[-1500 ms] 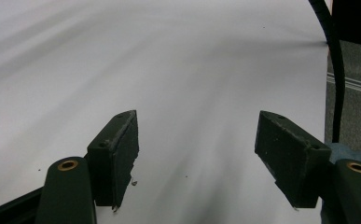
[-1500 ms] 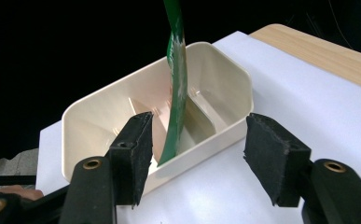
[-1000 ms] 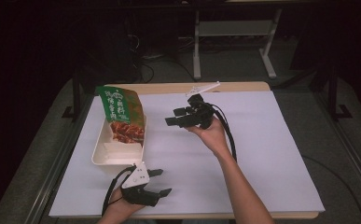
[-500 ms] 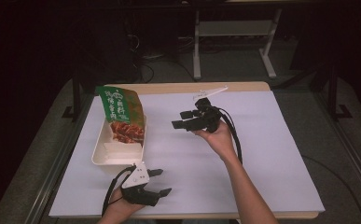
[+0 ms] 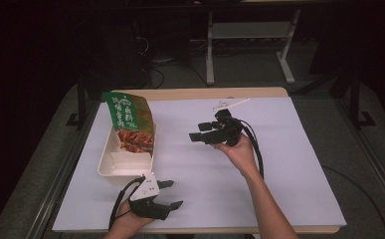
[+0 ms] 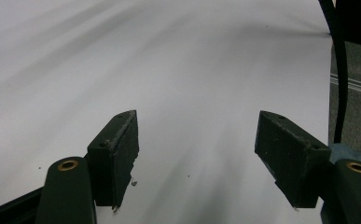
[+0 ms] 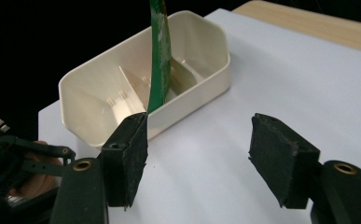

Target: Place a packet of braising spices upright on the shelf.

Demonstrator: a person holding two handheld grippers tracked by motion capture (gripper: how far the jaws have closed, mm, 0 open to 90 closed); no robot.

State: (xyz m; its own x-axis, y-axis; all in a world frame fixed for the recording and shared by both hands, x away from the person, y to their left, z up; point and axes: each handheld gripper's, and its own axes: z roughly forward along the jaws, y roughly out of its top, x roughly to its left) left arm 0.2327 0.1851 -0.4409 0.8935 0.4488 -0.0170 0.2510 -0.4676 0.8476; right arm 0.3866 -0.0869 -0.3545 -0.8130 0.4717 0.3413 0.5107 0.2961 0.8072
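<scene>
A green snack bag (image 5: 129, 119) stands upright in the far end of a cream compartment tray (image 5: 111, 168) at the table's left. In the right gripper view the bag (image 7: 159, 56) shows edge-on inside the tray (image 7: 215, 70). My right gripper (image 5: 197, 131) hangs above the table's middle and points left at the tray, a short way from it. It is open (image 7: 199, 154) with nothing between the jaws, which have just opened a little further. My left gripper (image 5: 176, 193) rests near the front edge, just in front of the tray, open (image 6: 197, 154) over bare white table.
A white sheet (image 5: 289, 164) covers the table, with a wooden strip (image 5: 205, 93) showing along the back edge. A white metal stand (image 5: 249, 35) is on the floor beyond. A black cable (image 6: 339, 70) trails along the table's right side.
My right gripper has drifted a little to the right, nearer the person and slightly lower. The bag, the tray and the left gripper have not moved.
</scene>
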